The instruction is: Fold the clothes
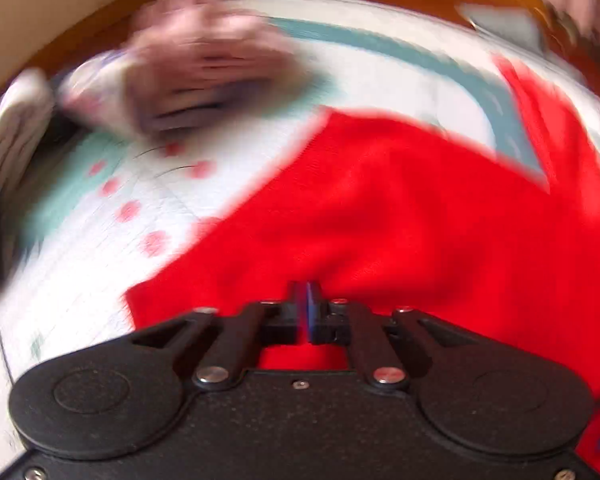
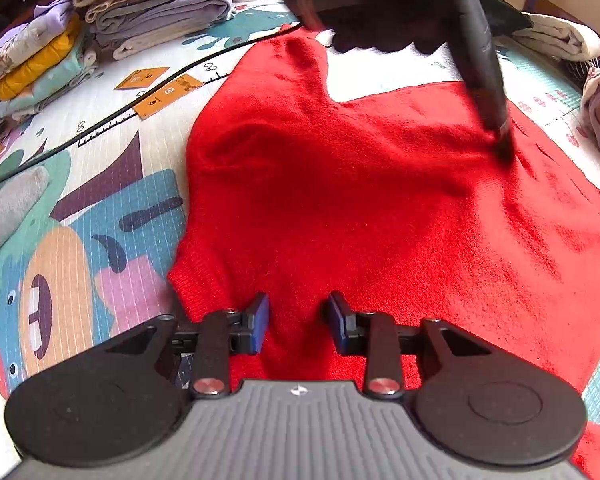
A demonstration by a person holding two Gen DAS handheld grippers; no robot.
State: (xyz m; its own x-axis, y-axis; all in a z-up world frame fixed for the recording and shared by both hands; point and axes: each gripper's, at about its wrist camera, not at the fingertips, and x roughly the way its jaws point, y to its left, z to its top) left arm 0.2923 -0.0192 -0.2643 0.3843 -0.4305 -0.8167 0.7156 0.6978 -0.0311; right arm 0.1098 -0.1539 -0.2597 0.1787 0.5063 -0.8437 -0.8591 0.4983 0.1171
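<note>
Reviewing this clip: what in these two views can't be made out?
- Left wrist view: motion blur smears the pinkish pile at top left; what it is can't be told.
- Left wrist view: whether the shut left gripper pinches the red sweater is unclear; the jaws hide the contact.
- Right wrist view: the sweater's near hem is covered by the right gripper.
- Right wrist view: the far neckline is hidden behind the left gripper.

Red knitted sweater (image 2: pixel 360 200): soft, fuzzy wool-like cloth, ribbed hem, matt. Colourful printed play mat (image 2: pixel 100 208) under it: smooth, finely ridged, faint sheen. My right gripper (image 2: pixel 298 322): grainy matt black plastic body, blue pads, shiny metal screw heads. Stacked folded clothes (image 2: pixel 152 12): soft matt fabric. Black cable (image 2: pixel 100 128): smooth, slightly glossy.
</note>
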